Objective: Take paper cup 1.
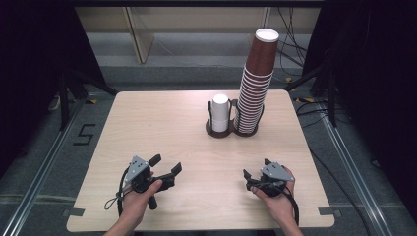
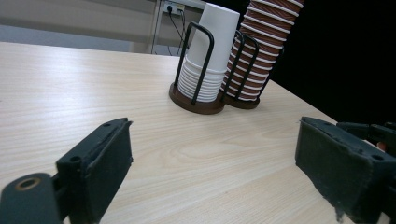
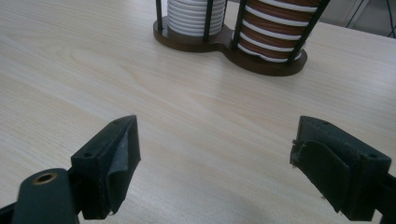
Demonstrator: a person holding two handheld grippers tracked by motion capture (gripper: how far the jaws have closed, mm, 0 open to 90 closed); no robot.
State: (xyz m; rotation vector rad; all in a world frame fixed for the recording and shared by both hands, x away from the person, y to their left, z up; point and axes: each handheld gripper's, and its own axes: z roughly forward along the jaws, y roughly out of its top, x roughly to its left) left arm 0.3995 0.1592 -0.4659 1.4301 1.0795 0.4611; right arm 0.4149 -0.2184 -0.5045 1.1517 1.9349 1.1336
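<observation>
A dark wire cup holder [image 1: 212, 132] stands past the middle of the wooden table [image 1: 162, 123]. Its left slot holds a short stack of white paper cups [image 1: 220, 113]; its right slot holds a tall, leaning stack of brown cups [image 1: 255, 81]. My left gripper [image 1: 165, 164] rests low near the front left, open, with nothing between its jaws. My right gripper [image 1: 255, 168] sits near the front right, also open and bare. The left gripper view looks between wide jaws [image 2: 215, 163] at the white cups [image 2: 205, 56] and brown cups [image 2: 259, 51]. In the right gripper view [image 3: 215, 158] the holder base [image 3: 261, 63] lies ahead.
Bare tabletop lies between both grippers and the holder. A cable trails from each gripper toward the front edge. Beyond the table are a grey floor with rails, dark stands at both sides and loose cables at the back right.
</observation>
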